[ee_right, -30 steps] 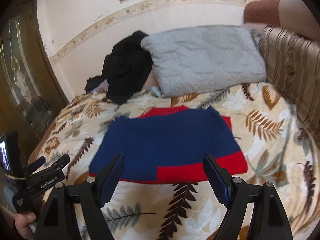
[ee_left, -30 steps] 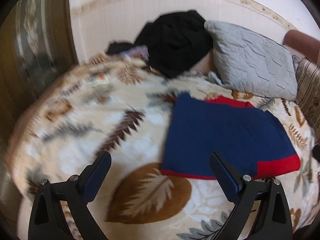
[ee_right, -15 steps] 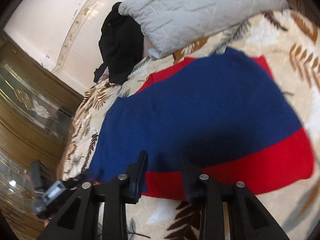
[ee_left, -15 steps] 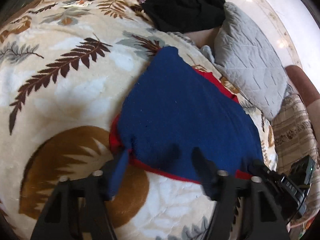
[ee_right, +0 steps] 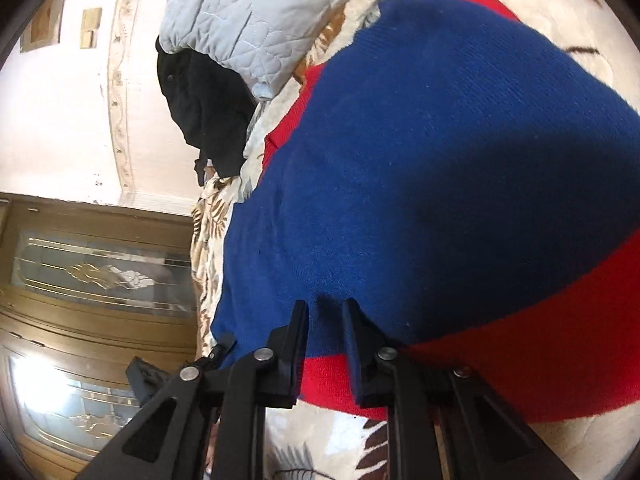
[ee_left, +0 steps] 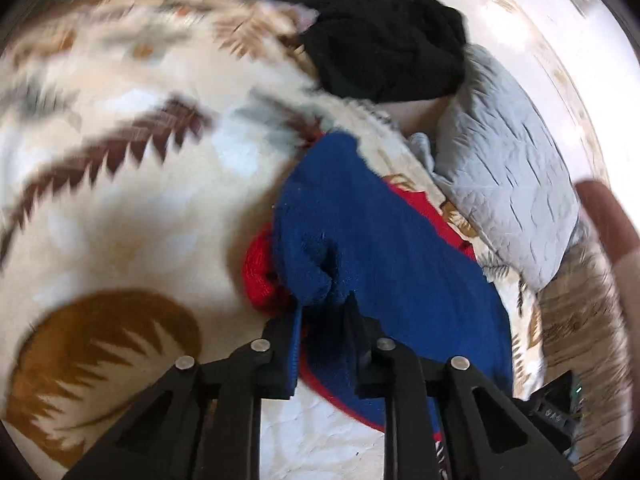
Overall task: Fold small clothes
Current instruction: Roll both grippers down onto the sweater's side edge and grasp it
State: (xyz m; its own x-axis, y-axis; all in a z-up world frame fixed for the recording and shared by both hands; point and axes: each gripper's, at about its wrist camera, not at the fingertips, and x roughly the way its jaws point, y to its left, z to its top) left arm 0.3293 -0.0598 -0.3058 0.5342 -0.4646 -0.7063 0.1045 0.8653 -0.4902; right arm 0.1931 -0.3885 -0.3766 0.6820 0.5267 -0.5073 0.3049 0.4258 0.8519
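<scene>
A blue knitted sweater with red trim (ee_left: 384, 264) lies flat on a leaf-patterned blanket (ee_left: 120, 208). My left gripper (ee_left: 324, 310) is at its near left corner. Its jaws are closing, with bunched blue and red fabric pinched between the pads. In the right wrist view the sweater (ee_right: 440, 160) fills most of the frame. My right gripper (ee_right: 326, 314) is at the near hem, where blue meets the red band. Its jaws are closing too, and a fold of fabric is pressed between them.
A grey quilted pillow (ee_left: 508, 184) lies beyond the sweater, beside a heap of black clothes (ee_left: 384, 36). A brown striped cushion (ee_left: 576, 320) borders the right side. A wooden door with glass panels (ee_right: 92, 280) stands past the bed's left edge.
Both grippers came down and forward to the sweater's near hem, and their jaws narrowed from wide onto the fabric. The left corner is now bunched up.
</scene>
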